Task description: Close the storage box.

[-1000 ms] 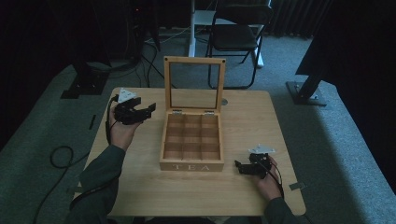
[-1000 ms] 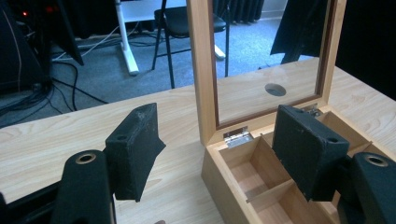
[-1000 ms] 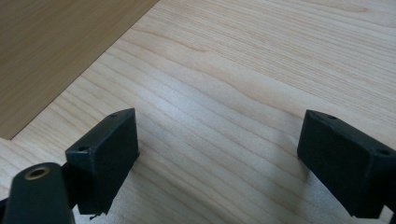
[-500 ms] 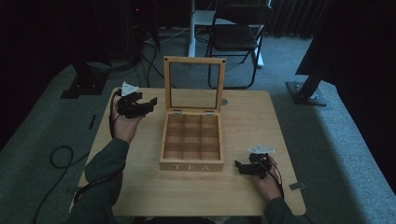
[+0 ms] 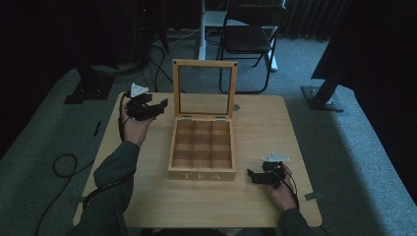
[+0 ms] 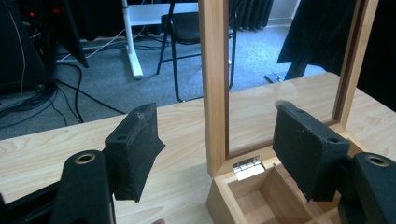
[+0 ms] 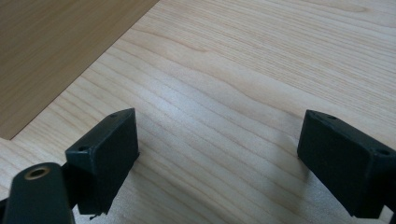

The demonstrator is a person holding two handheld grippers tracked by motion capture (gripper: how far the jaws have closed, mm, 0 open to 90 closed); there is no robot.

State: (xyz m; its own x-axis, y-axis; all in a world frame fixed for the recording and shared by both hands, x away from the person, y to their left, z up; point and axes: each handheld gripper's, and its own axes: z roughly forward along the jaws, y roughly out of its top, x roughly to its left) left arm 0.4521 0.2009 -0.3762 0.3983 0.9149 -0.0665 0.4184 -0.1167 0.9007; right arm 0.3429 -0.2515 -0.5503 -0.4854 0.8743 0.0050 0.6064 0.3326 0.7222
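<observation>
High view shows a wooden tea box (image 5: 202,147) in the middle of the table (image 5: 255,118); its lid (image 5: 204,88) with a glass pane stands upright at the far side of the box, and the nine compartments inside look empty; the word TEA is on the near wall of the box.

Left gripper (image 5: 156,108) is held above the table just beside the far left corner of the box, close to the left edge of the lid; its jaws are spread wide and they hold nothing. Left gripper view looks along these jaws; the left post of the lid (image 6: 214,84) stands between them but farther off, not touched by either pad; a metal hinge (image 6: 247,167) sits at the foot of the post, and one corner compartment of the box (image 6: 252,200) is seen below.

Right gripper (image 5: 253,176) is low at the table, near the right front corner of the box, well apart from the lid; its jaws are also spread, with bare table (image 7: 224,93) between them; the side wall of the box (image 7: 51,46) appears at the upper left of the right gripper view.
</observation>
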